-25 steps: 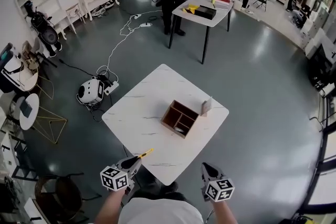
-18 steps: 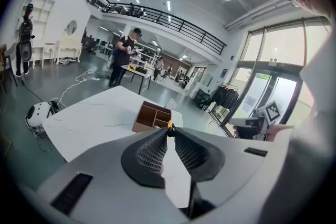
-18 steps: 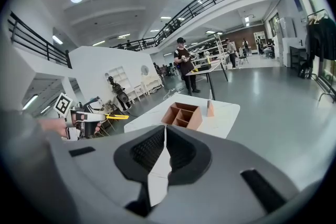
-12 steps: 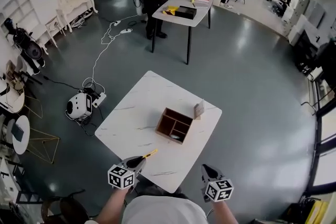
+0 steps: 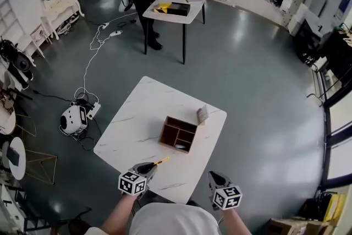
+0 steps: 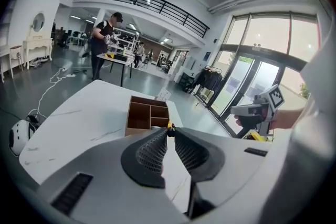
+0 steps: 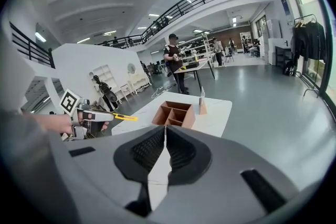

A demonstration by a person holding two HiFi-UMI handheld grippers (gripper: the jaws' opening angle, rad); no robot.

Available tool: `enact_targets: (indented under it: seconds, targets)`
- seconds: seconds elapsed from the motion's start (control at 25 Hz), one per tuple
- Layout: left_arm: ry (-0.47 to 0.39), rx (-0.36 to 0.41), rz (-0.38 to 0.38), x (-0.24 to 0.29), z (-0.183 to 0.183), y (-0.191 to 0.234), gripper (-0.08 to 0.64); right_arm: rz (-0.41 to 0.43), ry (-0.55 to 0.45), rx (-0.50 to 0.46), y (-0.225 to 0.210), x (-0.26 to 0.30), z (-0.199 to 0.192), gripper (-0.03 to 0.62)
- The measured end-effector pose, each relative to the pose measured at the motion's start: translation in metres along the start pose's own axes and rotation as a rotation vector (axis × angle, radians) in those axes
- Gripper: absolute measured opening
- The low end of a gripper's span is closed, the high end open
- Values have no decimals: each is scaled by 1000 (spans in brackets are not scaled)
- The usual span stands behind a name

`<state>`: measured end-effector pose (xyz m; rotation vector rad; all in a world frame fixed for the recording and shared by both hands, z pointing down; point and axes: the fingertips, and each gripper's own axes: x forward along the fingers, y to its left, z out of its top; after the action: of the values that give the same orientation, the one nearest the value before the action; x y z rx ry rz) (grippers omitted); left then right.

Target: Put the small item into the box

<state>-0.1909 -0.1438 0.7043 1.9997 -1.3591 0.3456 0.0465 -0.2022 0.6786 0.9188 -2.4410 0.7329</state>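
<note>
Between the jaws of your left gripper [image 6: 169, 132] sits a slim yellow item [image 5: 160, 161], clenched at the very tips so that only a small yellow-and-black end shows past them in the left gripper view. The jaws are nearly together, parted only by the item's thickness. From the head view its long axis runs straight out of the jaws, forward and to your right, pointing toward the wooden box [image 7: 187, 119]. In the right gripper view it lies close to level. It hangs over the near part of the white table [image 5: 137, 124], well apart from the box.

Your right gripper [image 7: 165, 131] is held low beside the left one, its jaws pressed together at the tips with nothing between them.

The box stands on the table, open side up, divided into compartments. A small upright card [image 5: 203, 114] stands just beside its far corner.
</note>
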Motion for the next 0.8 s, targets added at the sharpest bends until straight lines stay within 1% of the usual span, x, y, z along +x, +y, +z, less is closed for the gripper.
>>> enact_targets:
  seconds: [0.2, 0.4, 0.6, 0.8]
  targets:
    - [48, 46, -37, 21, 8, 9, 55, -17, 17, 11, -1, 11, 4, 31]
    - [114, 132, -72, 47, 13, 13, 55, -43, 25, 22, -2, 18, 7, 31]
    - [197, 227, -102, 75, 16, 19, 55, -75, 38, 52, 1, 25, -4, 31]
    - [262, 299, -136, 101, 20, 25, 55, -103, 58, 84, 3, 28, -17, 31]
